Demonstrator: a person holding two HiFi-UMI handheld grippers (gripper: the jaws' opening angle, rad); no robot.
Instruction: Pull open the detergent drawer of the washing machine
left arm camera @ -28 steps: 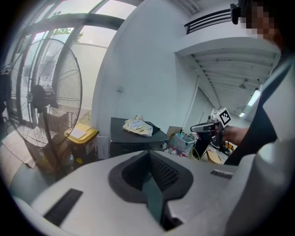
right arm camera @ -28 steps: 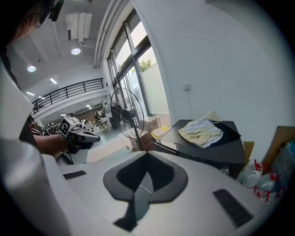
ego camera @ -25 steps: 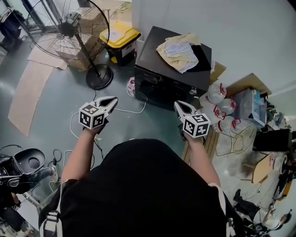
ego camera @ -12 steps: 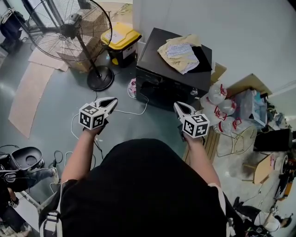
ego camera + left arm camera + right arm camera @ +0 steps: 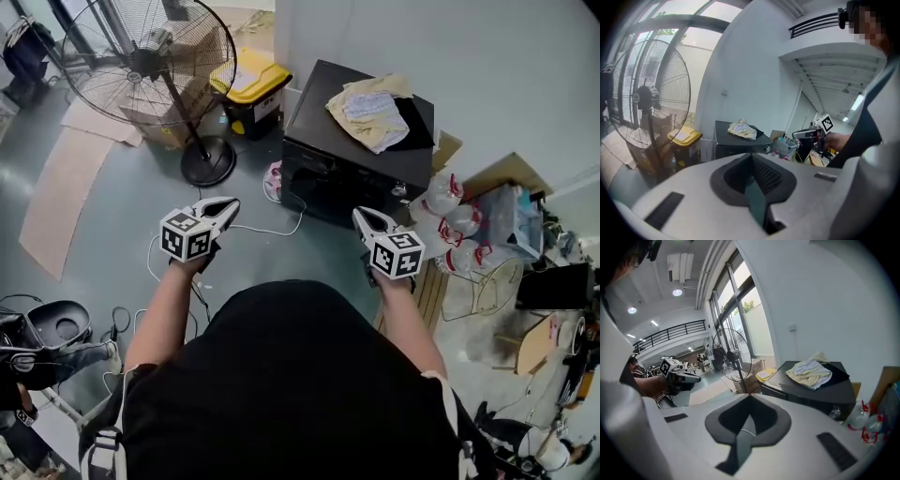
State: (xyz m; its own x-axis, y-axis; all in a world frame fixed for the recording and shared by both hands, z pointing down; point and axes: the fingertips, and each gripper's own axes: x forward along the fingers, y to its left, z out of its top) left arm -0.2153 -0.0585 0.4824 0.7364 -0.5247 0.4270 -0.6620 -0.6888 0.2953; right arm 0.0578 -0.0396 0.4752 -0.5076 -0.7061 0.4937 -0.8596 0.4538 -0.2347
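The washing machine [image 5: 330, 178] is a low black box against the white wall, with crumpled cloths [image 5: 369, 112] on its lid. It also shows in the left gripper view [image 5: 732, 144] and the right gripper view [image 5: 812, 391]. Its front is dark and I cannot make out the drawer. My left gripper [image 5: 228, 203] and right gripper [image 5: 361, 215] are held side by side short of the machine, well apart from it. Both point toward it. In their own views the left gripper [image 5: 751, 155] and the right gripper [image 5: 750, 396] have their jaws together with nothing between them.
A large pedestal fan [image 5: 142, 62] stands left of the machine, its round base [image 5: 207, 162] on the floor. A yellow-lidded bin [image 5: 247, 80] sits behind it. A white cable [image 5: 273, 228] runs across the grey floor. Bagged bottles [image 5: 451, 221] and clutter crowd the right side.
The head view has drifted slightly, so the machine and fan sit a little further right. Both grippers have stayed where they were, still shut.
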